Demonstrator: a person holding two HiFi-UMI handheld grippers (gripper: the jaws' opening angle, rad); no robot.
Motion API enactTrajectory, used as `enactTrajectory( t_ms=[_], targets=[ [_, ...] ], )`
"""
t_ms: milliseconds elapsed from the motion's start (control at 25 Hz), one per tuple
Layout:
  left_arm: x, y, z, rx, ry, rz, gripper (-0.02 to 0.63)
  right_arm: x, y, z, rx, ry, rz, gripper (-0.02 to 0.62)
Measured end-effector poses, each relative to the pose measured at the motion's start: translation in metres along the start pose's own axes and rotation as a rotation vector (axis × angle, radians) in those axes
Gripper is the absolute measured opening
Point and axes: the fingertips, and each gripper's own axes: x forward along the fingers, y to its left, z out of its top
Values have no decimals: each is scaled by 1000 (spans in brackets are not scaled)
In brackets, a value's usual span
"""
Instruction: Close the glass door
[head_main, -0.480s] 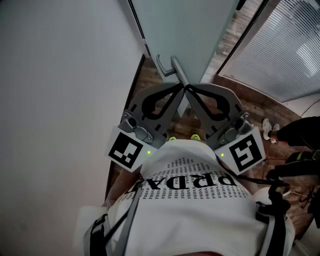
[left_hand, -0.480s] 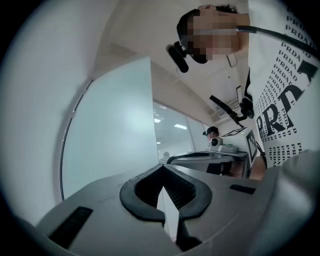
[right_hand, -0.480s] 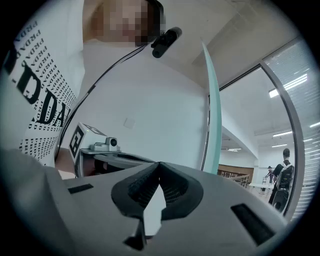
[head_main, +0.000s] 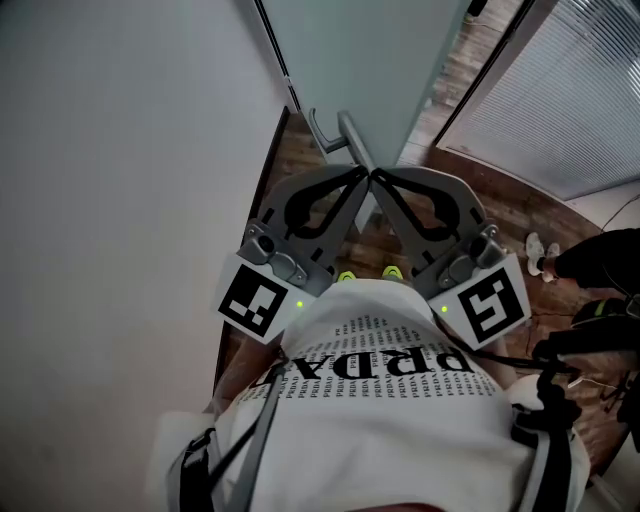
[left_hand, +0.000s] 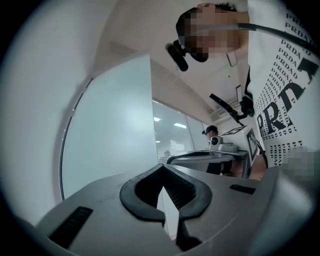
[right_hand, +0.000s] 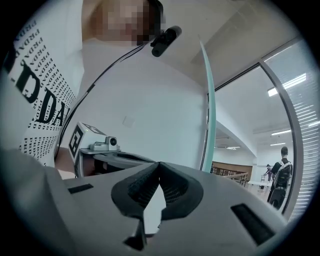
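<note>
In front of the person, the door (head_main: 360, 50) stands beside the wall (head_main: 120, 200).
The left gripper (head_main: 358, 178) and right gripper (head_main: 379, 181), tips side by side, sit just short of its handle (head_main: 335, 135), each with jaws closed on nothing.

Head view: soft, even indoor light, no hard shadows. The white wall (head_main: 110, 180) reads flat and slightly washed out. Sharpness fair. Both gripper views: heavy fisheye bending, black corners. Ceiling lights (right_hand: 289, 81) burn bright at the right edge. Glass door (left_hand: 110, 135) pale, without glare. Nearest foreground soft, out of focus.
</note>
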Motion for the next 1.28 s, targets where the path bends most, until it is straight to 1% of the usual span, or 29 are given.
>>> enactTrajectory(
  t_ms=[80, 240, 280, 320, 360, 400, 520, 640, 760, 880, 960, 1040, 1120, 1280],
  targets=[
    [0, -1, 0, -7, 0, -10, -2, -2, -4, 0, 17, 3, -33, -2],
    [-4, 5, -4, -24, 16, -4, -2, -12, -36, 3, 91, -10, -184, 0],
    [-6, 8, -7, -29, 26, -2, -2, -13, -44, 2, 90, -4, -214, 2],
    [-7, 11, -9, -34, 36, -1, -2, -13, -49, 1, 77, 10, -237, 18],
    [-7, 13, -11, -38, 45, -3, -2, -11, -53, -2, 56, 30, -251, 73],
    [-7, 14, -12, -41, 53, -6, -2, -9, -55, -4, 33, 52, -259, 94],
    [-8, 14, -14, -50, 61, -14, -2, -3, -60, -9, -11, 96, -274, 94],
    [-9, 10, -21, -59, 76, -25, -2, 1, -63, -10, -35, 103, -291, 94],
    [-10, 5, -27, -71, 86, -28, -2, 4, -64, -8, -62, 102, -289, 94],
    [-14, 3, -30, -72, 95, -19, -2, 8, -59, -1, -70, 79, -258, 94],
    [-17, 5, -33, -59, 102, -2, -2, 11, -54, 3, -85, 70, -245, 89],
    [-21, 7, -37, -35, 112, 17, -2, 15, -46, 2, -76, 71, -230, 75],
    [-25, 7, -42, -23, 107, 32, -2, 17, -39, -1, -60, 74, -202, 72],
    [-31, 1, -53, -30, 101, 82, -2, 18, -26, -6, -66, 65, -123, 72]
  ],
)
